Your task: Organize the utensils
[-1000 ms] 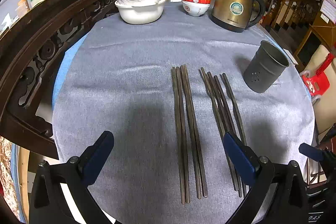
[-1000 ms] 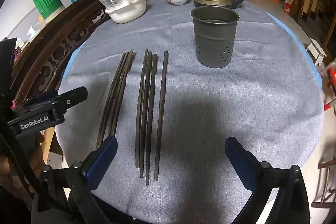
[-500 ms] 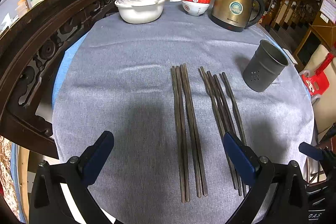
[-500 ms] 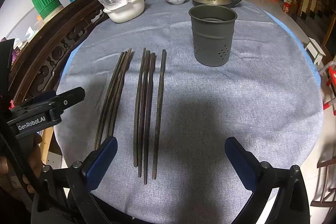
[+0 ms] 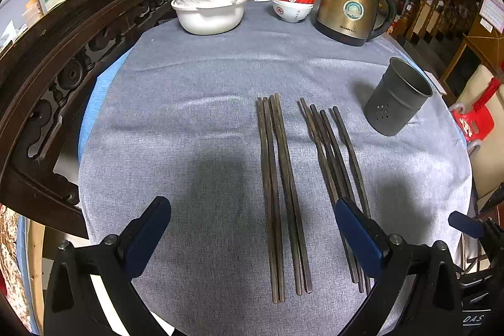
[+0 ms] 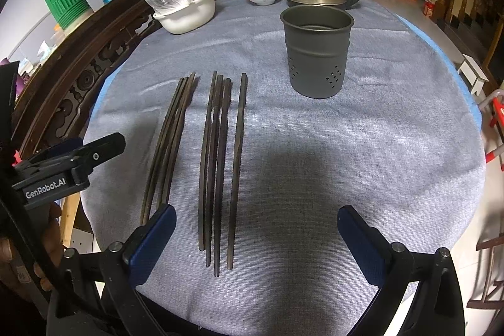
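Two bunches of several dark chopsticks lie side by side on the grey tablecloth. The left bunch (image 5: 280, 194) (image 6: 167, 147) is in front of my left gripper (image 5: 252, 222), which is open and empty. The right bunch (image 5: 337, 166) (image 6: 220, 159) lies between my open, empty right gripper (image 6: 256, 229) fingers' line and the left one. A grey perforated metal utensil holder (image 5: 397, 98) (image 6: 316, 49) stands upright and empty to the right of the chopsticks.
At the table's far side stand a white bowl with a plastic bag (image 5: 209, 10), stacked red-and-white bowls (image 5: 293, 5) and a brass kettle (image 5: 351, 10). A carved dark wooden chair back (image 5: 63, 59) borders the left edge. The table's (image 6: 409, 147) right edge drops off.
The right gripper has drawn slightly nearer the table, so the holder and chopsticks sit a little lower and larger. The left view is almost unchanged.
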`<move>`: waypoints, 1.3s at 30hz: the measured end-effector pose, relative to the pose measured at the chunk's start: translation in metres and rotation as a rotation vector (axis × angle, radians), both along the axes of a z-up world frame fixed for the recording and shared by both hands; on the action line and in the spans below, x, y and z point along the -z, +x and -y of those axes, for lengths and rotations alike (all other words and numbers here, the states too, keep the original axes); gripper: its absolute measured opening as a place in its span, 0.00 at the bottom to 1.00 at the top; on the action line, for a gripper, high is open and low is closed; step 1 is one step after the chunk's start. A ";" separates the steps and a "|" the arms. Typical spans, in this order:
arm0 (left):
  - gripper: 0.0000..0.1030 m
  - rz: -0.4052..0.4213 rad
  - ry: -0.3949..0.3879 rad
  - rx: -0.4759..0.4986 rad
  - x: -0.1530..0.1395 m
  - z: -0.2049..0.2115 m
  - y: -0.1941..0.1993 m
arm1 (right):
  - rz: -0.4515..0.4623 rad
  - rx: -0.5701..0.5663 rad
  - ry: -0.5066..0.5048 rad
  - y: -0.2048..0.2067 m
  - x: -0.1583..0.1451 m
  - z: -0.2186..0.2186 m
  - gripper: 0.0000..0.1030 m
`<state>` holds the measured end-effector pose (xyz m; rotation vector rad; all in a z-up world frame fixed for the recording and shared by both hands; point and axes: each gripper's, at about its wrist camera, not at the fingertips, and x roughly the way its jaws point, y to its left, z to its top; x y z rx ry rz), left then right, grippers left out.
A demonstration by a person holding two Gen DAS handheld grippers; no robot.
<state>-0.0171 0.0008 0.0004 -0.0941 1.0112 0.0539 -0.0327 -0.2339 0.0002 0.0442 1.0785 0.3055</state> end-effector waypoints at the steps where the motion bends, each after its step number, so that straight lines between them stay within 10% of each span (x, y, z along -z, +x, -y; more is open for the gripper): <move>1: 1.00 0.001 0.000 0.000 0.000 0.000 0.000 | -0.001 0.001 0.000 0.001 0.000 0.000 1.00; 39: 1.00 -0.041 -0.029 0.004 0.016 -0.010 0.003 | -0.028 0.023 0.007 0.017 0.007 0.002 1.00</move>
